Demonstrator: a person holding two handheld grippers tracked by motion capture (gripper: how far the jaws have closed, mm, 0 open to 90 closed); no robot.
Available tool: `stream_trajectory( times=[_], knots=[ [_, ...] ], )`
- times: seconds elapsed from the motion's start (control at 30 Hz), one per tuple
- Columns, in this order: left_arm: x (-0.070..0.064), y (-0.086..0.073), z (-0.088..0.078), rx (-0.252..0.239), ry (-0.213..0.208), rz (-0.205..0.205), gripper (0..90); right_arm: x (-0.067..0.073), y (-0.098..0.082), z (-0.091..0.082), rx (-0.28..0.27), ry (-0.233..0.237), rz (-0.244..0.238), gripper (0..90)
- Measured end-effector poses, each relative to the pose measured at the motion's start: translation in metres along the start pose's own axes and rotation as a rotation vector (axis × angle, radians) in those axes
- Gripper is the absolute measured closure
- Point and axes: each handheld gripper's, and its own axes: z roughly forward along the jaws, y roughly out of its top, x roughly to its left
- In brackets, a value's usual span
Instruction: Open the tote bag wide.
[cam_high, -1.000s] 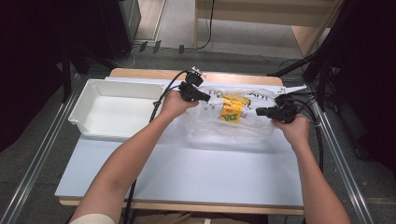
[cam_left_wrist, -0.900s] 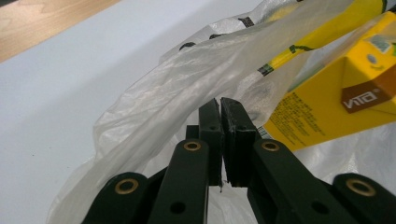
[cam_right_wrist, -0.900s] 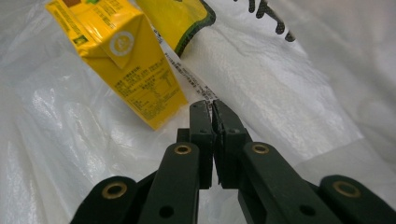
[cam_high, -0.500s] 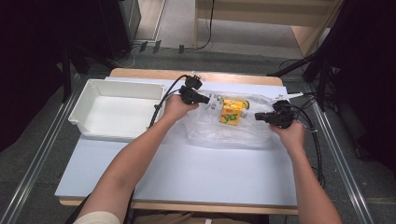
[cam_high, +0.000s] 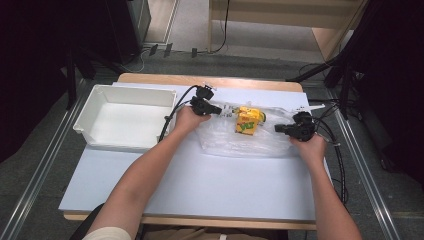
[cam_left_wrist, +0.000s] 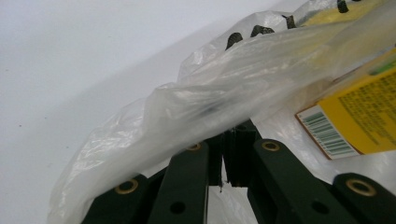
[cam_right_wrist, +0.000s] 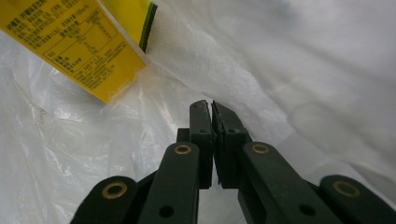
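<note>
Broadly, the table (cam_high: 200, 185) carries a white bin (cam_high: 125, 120) at its left, and the clear bag (cam_high: 240, 142) lies flat just right of that bin with a yellow carton (cam_high: 247, 121) inside, near the bag's far edge. Both claws are clamped on the bag: the left gripper (cam_high: 218, 110) pinches its far-left edge, nearest the bin, and the right gripper (cam_high: 278, 128) pinches its right edge, farthest from the bin. I judge the work mid-way: bag gripped and spread out, carton still inside, bin empty.
</note>
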Motion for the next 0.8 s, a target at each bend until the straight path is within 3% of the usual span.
stream_trajectory(
  times=[0.13, 0.33, 0.43, 0.57, 0.7, 0.8],
  knots=[
    [0.004, -0.001, 0.003, 0.000, 0.007, -0.020, 88.2, -0.001, -0.003, 0.001, 0.010, -0.015, 0.002, 88.2],
    [0.010, -0.004, 0.004, 0.018, 0.026, -0.019, 88.1, -0.009, -0.011, 0.002, 0.024, -0.052, 0.035, 89.4],
    [0.012, -0.006, 0.005, 0.022, 0.024, -0.030, 87.9, -0.013, -0.014, 0.001, 0.010, -0.051, 0.055, 90.0],
    [0.016, -0.007, 0.004, 0.021, 0.015, -0.042, 87.8, -0.013, -0.015, -0.002, 0.011, -0.089, 0.051, 90.0],
    [0.016, -0.008, 0.005, 0.005, 0.031, -0.060, 88.3, -0.016, -0.018, -0.004, -0.002, -0.101, 0.068, 90.0],
    [0.016, -0.011, 0.004, -0.020, 0.071, -0.072, 90.0, -0.018, -0.020, -0.006, -0.009, -0.123, 0.079, 90.0]
  ],
)
